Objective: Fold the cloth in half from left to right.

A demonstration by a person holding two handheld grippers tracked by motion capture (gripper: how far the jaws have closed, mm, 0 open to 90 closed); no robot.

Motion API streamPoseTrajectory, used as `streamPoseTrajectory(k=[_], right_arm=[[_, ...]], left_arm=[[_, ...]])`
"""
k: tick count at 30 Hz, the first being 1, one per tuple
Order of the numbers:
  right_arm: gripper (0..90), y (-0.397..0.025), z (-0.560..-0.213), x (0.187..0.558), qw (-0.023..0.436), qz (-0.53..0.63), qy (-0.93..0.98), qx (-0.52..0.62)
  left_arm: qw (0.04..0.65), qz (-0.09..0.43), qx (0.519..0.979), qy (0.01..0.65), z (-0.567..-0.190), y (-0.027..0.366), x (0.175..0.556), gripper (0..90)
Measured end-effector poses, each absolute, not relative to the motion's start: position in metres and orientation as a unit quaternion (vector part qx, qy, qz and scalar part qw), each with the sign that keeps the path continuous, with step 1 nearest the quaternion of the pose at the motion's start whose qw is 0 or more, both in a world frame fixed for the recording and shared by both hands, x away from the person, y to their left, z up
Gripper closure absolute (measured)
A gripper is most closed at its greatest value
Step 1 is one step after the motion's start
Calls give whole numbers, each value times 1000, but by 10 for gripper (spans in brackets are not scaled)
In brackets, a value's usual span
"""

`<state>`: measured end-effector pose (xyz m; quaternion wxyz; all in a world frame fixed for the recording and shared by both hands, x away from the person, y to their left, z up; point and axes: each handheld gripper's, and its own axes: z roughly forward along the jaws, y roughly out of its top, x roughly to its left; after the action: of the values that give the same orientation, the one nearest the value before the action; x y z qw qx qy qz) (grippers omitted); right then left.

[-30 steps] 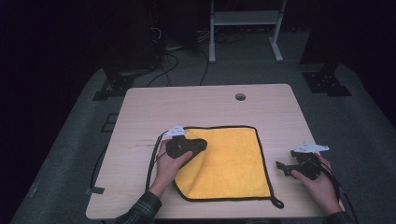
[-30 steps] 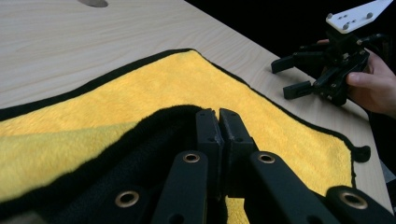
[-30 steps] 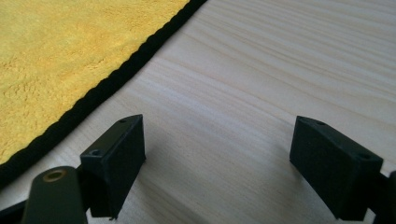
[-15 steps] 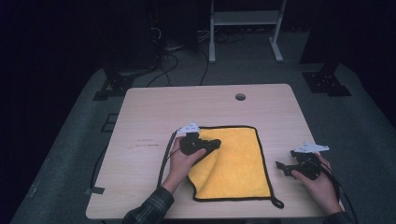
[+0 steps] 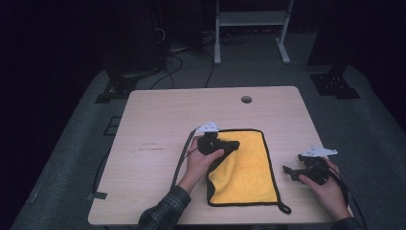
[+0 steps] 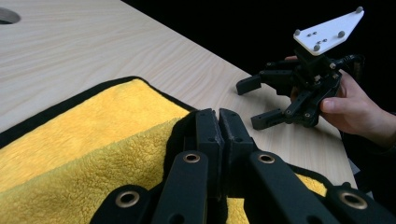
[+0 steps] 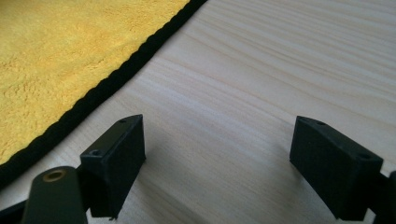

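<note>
My left gripper's [image 6: 218,122] fingers [image 6: 208,133] were clenched on the black-trimmed edge of the yellow cloth [image 5: 249,167], a fold of pile bunched up between them low in the centre of the left gripper view. In the high view that gripper [image 5: 233,144] sat just below the middle of the frame, holding the cloth's left edge lifted and drawn over toward the right, so the cloth lay part-folded on the tabletop [image 5: 158,124] with its hanging loop trailing at the lower right corner. I judged the step in hand to be the first fold, carrying one side across onto the other. My right gripper [image 7: 217,156] had its fingers [image 7: 114,163] released and wide apart, low over bare wood, with the cloth's border running through the upper left of the right gripper view; from above it [image 5: 291,171] waited right of the cloth, not touching it. The next move, as I read it, called for laying the held edge down flush along the far border, then letting go.
</note>
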<state>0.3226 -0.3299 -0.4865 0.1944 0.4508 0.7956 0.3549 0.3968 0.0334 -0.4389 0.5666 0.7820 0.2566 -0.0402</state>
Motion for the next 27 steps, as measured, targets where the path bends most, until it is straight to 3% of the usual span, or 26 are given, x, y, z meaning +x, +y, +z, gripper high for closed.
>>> streamPoseTrajectory(k=[27], right_arm=[[166, -330, -486, 323, 194, 355, 796, 451]], left_arm=[[519, -56, 821, 230, -460, -54, 408, 875]])
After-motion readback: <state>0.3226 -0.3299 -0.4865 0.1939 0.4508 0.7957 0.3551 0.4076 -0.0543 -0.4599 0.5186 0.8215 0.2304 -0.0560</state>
